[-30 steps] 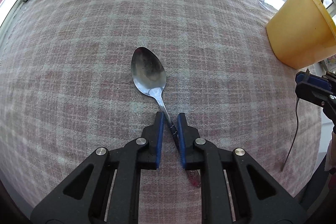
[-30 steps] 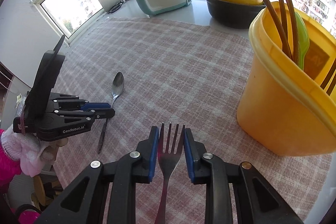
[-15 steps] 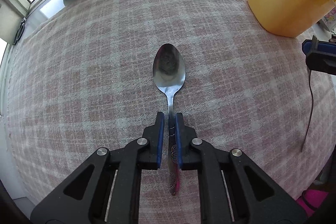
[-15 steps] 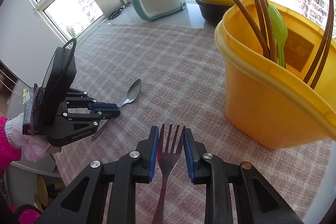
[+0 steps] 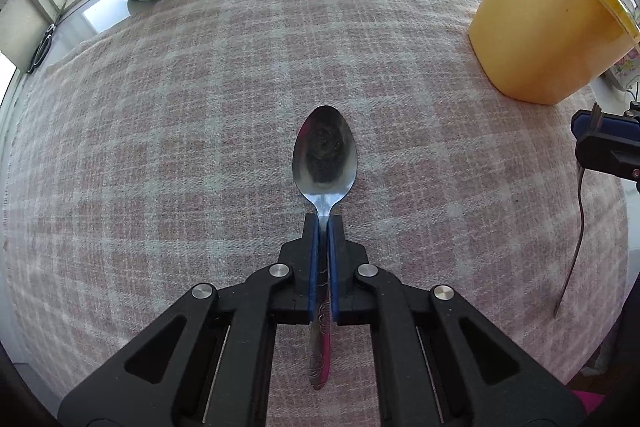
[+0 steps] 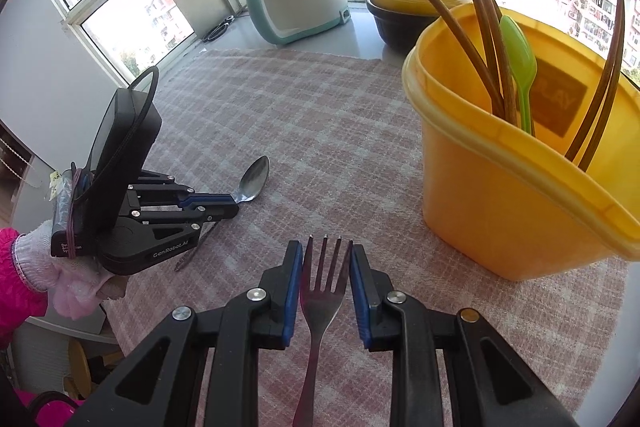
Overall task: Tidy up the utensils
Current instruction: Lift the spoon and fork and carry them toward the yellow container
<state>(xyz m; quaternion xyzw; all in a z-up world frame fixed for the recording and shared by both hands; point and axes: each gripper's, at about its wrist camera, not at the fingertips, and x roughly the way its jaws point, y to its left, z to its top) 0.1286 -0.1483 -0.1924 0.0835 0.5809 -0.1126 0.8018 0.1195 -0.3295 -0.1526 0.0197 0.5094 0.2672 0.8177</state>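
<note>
The spoon [image 5: 324,155] lies at frame centre, long axis vertical, bowl pointing up; a second ago it slanted upper left. Left tongs [image 5: 323,223] have just closed, pinching its neck. Right tongs [image 6: 323,251] pinch the fork [image 6: 322,291].

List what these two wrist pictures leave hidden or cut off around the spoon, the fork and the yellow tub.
- Steel spoon: the handle's middle is covered by the left gripper fingers, in both views.
- Steel fork: handle end cut by the right view's bottom edge.
- Yellow plastic tub: its bottom inside is hidden by its wall; brown chopsticks run past the top edge.
- Printed label in the tub: blurred, unreadable.
</note>
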